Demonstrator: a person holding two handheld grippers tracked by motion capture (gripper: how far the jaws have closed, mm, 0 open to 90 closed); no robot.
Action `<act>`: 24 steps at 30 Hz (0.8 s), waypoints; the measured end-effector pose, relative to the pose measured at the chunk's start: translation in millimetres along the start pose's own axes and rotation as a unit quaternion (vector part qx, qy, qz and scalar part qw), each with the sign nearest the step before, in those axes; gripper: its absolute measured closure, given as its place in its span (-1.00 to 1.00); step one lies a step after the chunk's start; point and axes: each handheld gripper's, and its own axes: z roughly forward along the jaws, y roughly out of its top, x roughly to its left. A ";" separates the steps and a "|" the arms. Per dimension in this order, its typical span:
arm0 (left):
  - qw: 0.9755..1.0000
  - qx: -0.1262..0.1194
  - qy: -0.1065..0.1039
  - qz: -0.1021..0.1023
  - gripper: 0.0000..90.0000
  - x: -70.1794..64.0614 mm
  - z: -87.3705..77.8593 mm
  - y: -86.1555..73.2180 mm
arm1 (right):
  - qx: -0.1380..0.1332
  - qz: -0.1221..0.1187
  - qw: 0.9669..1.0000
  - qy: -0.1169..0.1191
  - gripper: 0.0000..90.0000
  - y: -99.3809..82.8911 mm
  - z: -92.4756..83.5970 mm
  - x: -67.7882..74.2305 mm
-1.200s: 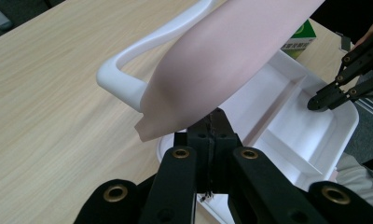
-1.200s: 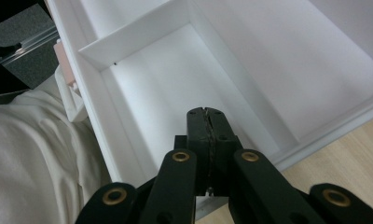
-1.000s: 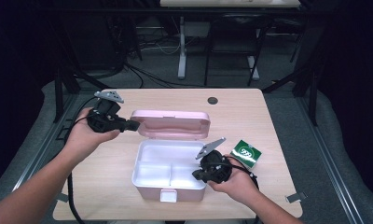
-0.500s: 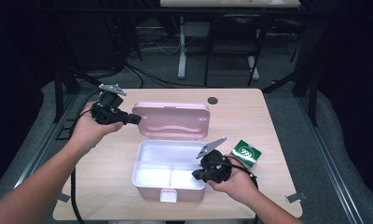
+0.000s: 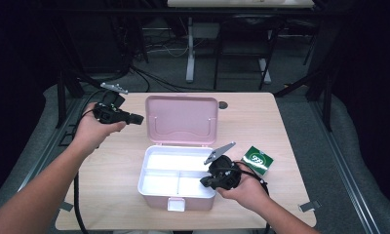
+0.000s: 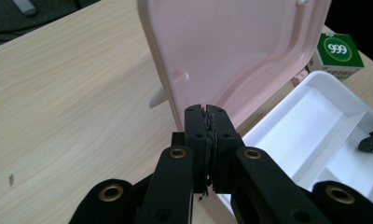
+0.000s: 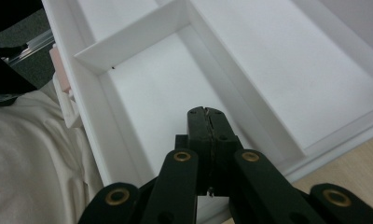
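The pink box (image 5: 176, 187) stands open near the surface's (image 5: 110, 195) front edge, its lid (image 5: 181, 119) upright. The left gripper (image 5: 140, 118) hangs just left of the lid, jaws narrow and empty, having just parted slightly. The right gripper (image 5: 204, 182), jaws closed and empty, rests over the box's front right compartment. A green carton (image 5: 258, 160) lies beside the box.

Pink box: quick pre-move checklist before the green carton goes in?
1. Lid open, standing up behind the pink box: ok.
2. White compartments empty: ok.
3. Green carton on the table right of the box, unobstructed: ok.
4. Right tongs free: ok, shut on nothing, over the box's rim.
5. Left tongs clear of the lid: ok in the high view; jaws together, just easing open, nothing between.
6. Right tongs open for the grasp: not ok.
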 end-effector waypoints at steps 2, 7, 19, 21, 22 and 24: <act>1.000 0.002 0.002 0.000 0.95 0.1 -3.9 -3.7 | -0.001 0.003 1.000 -0.002 1.00 -0.1 0.1 0.2; 1.000 0.015 0.009 0.003 0.95 -0.1 -11.9 -14.6 | 0.002 -0.006 1.000 -0.010 1.00 0.3 -0.1 1.6; 0.999 0.041 -0.003 0.018 0.94 -5.4 -16.0 -29.9 | 0.007 -0.006 1.000 -0.013 1.00 1.6 0.0 2.5; 0.999 0.046 -0.007 0.023 0.93 -9.2 -14.1 -31.4 | 0.004 -0.007 1.000 -0.013 1.00 1.5 0.3 2.8; 0.998 0.049 -0.009 0.029 0.92 -11.1 -13.4 -31.7 | 0.006 -0.009 1.000 -0.014 1.00 1.7 0.2 2.9; 0.998 0.051 -0.013 0.035 0.90 -15.2 -11.6 -31.6 | 0.007 -0.010 1.000 -0.015 1.00 1.9 0.2 3.9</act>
